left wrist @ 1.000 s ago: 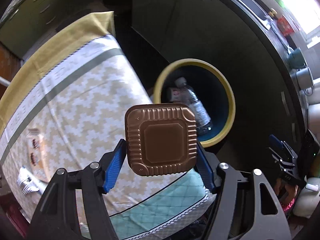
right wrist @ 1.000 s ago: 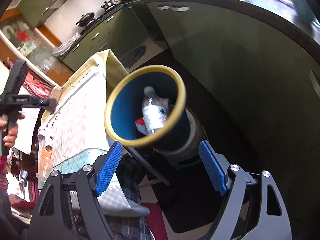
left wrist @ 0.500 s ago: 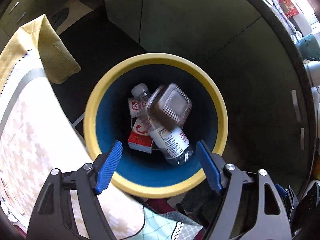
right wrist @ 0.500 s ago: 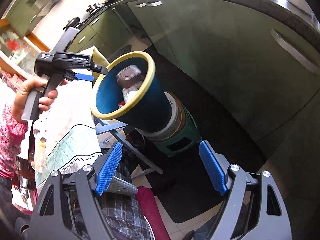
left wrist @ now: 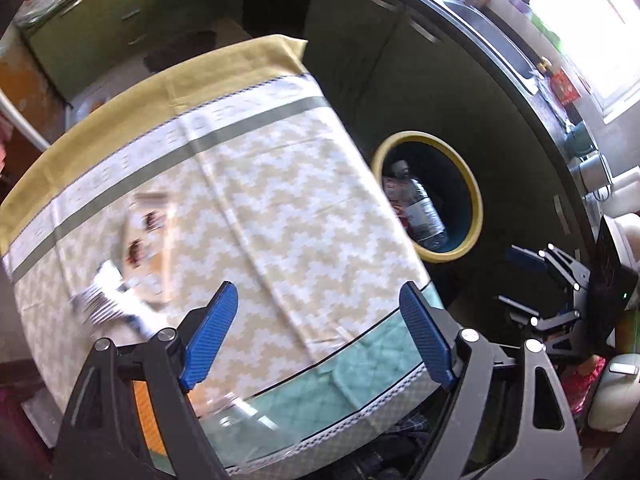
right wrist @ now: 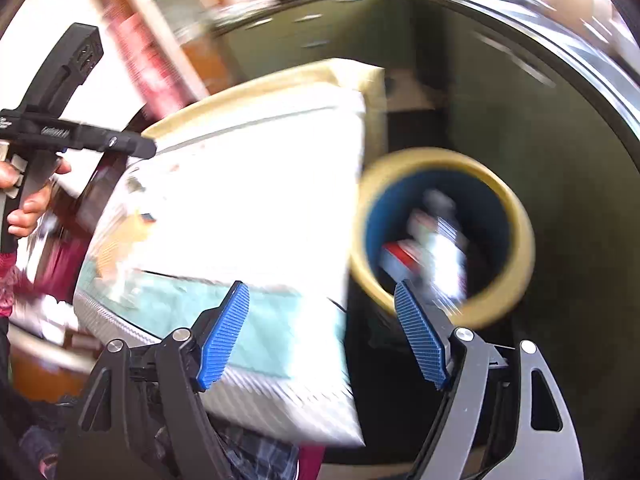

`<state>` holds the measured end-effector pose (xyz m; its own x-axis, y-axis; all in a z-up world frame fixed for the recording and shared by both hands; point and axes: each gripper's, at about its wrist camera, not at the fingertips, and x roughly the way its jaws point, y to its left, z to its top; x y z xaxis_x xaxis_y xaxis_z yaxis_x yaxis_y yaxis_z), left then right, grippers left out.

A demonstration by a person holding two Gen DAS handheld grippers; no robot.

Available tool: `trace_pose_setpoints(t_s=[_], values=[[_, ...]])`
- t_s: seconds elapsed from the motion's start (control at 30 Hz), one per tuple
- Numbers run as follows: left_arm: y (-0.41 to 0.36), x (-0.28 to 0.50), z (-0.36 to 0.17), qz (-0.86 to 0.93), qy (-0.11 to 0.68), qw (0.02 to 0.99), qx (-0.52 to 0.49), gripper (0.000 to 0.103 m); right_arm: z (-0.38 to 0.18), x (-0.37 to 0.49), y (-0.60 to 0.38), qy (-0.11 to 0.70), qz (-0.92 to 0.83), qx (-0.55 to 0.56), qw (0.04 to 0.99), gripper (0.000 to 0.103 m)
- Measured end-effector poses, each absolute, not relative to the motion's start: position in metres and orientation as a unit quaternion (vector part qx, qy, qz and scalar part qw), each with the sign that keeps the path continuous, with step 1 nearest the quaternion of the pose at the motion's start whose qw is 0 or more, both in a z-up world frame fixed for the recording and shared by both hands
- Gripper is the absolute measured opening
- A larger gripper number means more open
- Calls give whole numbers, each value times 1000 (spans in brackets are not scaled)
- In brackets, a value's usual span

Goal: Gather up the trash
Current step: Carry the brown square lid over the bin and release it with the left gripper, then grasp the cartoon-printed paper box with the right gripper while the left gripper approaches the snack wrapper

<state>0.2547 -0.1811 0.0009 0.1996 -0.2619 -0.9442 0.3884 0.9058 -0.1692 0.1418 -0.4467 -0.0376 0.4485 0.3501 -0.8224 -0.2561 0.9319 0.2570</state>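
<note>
The yellow-rimmed blue bin (left wrist: 476, 204) stands beside the table's right edge, with a clear plastic bottle (left wrist: 422, 210) and a red carton inside; the bin also shows, blurred, in the right wrist view (right wrist: 516, 216). My left gripper (left wrist: 320, 334) is open and empty above the table's near part. A flat snack wrapper (left wrist: 146, 236) and a crumpled white wrapper (left wrist: 102, 298) lie on the tablecloth (left wrist: 280, 208) to its left. My right gripper (right wrist: 320, 338) is open and empty over the table's corner; it also shows in the left wrist view (left wrist: 548, 300).
Dark green cabinets (left wrist: 400, 80) under a counter curve behind the bin. The counter carries a teal cup (left wrist: 578, 140) and pots. The left gripper's handle and hand (right wrist: 40, 148) are at the right wrist view's left edge. A clear item (left wrist: 232, 404) lies blurred at the table's near edge.
The brown tray left my left gripper and fell into the bin. My left gripper has since swung back left over the table. My right gripper has swung toward the table; its view is blurred.
</note>
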Motion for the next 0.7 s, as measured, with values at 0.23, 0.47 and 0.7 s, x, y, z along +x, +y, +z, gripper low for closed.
trace_pose_setpoints(t_s=[0.23,0.47,0.7], values=[[-39,238,19,-109,585,804,-1,79,-53,245,-291,568,249,36,784,63],[29,215,15,-97,578,810,-33,79,-87,327,-198,649,184,52,736,63],[54,197,7,-113,571,812,-36,79,-110,369,-157,689,115,67,713,63]])
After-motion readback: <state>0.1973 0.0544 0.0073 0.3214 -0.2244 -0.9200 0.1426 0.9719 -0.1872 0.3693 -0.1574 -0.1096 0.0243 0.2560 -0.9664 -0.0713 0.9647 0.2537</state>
